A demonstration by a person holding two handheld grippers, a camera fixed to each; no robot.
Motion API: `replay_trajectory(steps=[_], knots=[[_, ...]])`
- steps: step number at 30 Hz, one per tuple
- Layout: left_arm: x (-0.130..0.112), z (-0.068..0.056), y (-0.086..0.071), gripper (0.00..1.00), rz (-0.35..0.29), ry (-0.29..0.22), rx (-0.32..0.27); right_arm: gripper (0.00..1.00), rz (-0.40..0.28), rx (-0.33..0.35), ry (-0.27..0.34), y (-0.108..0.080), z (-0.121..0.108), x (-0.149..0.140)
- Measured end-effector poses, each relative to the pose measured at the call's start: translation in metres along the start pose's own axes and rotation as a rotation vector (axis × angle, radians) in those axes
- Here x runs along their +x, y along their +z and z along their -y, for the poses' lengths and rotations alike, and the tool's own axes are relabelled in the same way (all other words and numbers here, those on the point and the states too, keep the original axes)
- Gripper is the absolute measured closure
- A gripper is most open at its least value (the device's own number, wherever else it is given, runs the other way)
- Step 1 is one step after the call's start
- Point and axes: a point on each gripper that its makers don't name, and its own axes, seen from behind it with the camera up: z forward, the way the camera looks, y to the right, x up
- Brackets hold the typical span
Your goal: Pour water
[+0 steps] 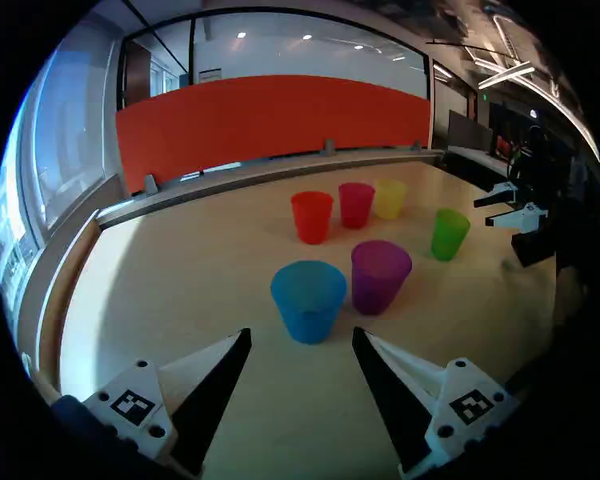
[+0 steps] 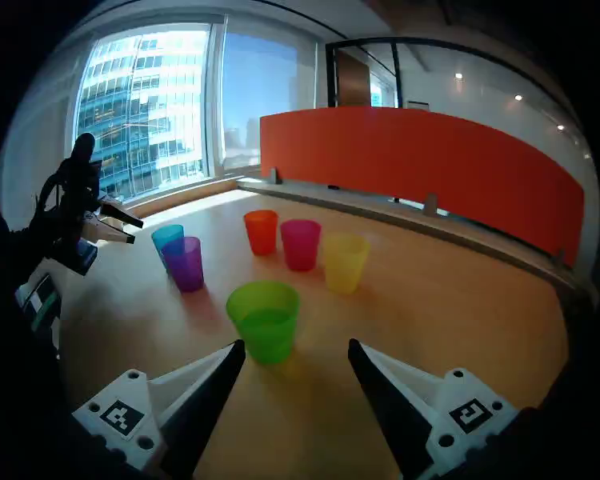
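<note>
left tongs (image 1: pixel 301 330): spread wide | right tongs (image 2: pixel 295 342): spread wide (both level)

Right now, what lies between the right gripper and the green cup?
Nothing but bare table; the right gripper view shows the green cup close ahead of the open right gripper.
</note>
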Motion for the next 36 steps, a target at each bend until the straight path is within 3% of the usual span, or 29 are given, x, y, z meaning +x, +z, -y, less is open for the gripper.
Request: replay_trajectory(steps=[9,17,28,36], knots=[[0.044,0.025,-0.026,0.06,-0.166,-0.080,0.091,0.00,-0.070,-0.084,0.023,-0.026,-0.009,0.020],[0.079,0.035,-0.047,0.06,-0.310,-0.087,0.191,0.00,-0.147,-0.187,0.024,-0.044,-0.020,0.043],[0.102,0.028,-0.058,0.06,-0.443,-0.072,0.282,0.01,-0.265,-0.365,0.016,-0.060,-0.043,0.073],[0.108,0.017,-0.053,0.06,-0.492,-0.086,0.309,0.01,-0.372,-0.467,0.070,-0.076,-0.061,0.097]])
